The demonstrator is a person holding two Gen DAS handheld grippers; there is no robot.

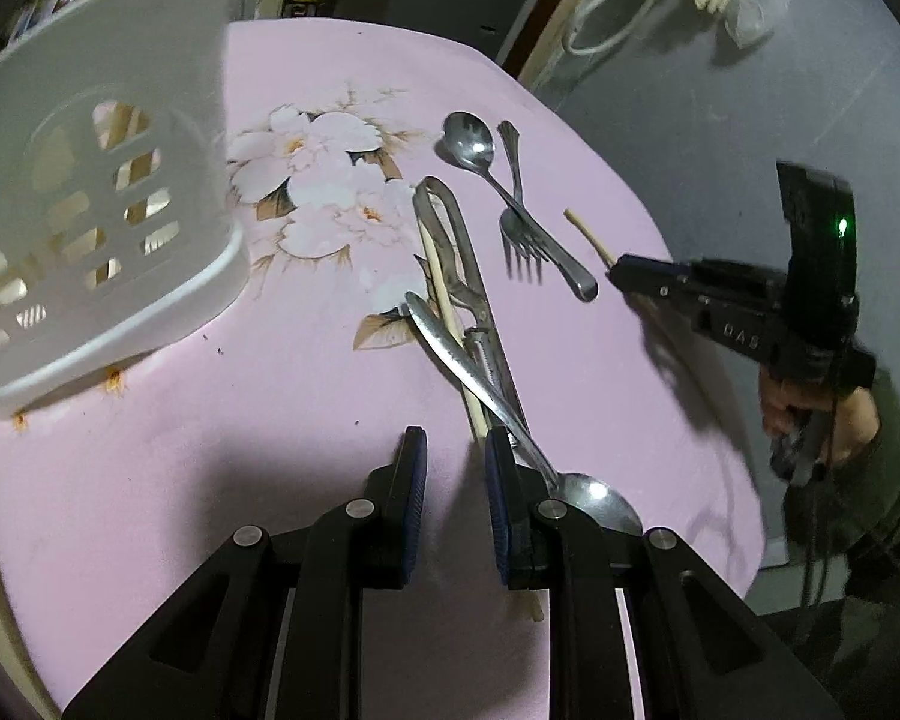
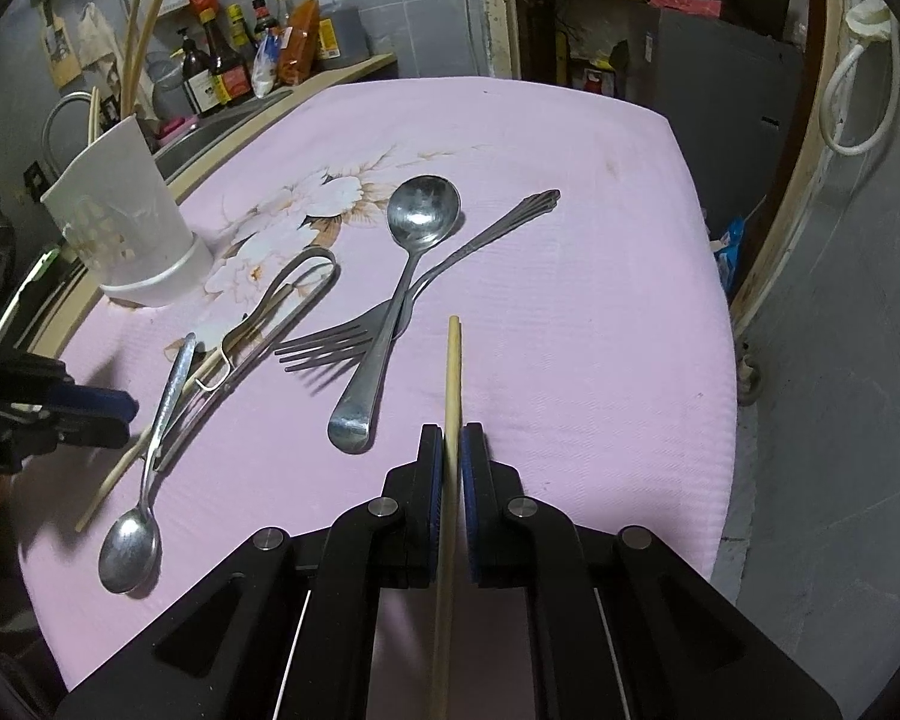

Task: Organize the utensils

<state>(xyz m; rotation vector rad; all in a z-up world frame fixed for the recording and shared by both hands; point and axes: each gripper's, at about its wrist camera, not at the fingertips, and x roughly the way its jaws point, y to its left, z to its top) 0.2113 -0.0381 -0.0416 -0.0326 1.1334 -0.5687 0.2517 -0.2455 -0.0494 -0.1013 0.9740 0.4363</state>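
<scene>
My right gripper (image 2: 450, 435) is shut on a wooden chopstick (image 2: 452, 372) that points forward over the pink cloth; the gripper also shows in the left wrist view (image 1: 615, 269). My left gripper (image 1: 455, 441) is open and empty above a second chopstick (image 1: 444, 294), metal tongs (image 1: 459, 252) and a small spoon (image 1: 594, 501). A large spoon (image 2: 402, 288) lies across a fork (image 2: 354, 336) mid-table. The white slotted utensil holder (image 2: 132, 222) stands at the left with chopsticks in it.
The table under the pink flowered cloth (image 2: 570, 300) ends at the right, with grey floor (image 2: 810, 420) beyond. Bottles (image 2: 216, 66) stand on a counter behind the holder. A dark cabinet (image 2: 720, 90) stands past the far edge.
</scene>
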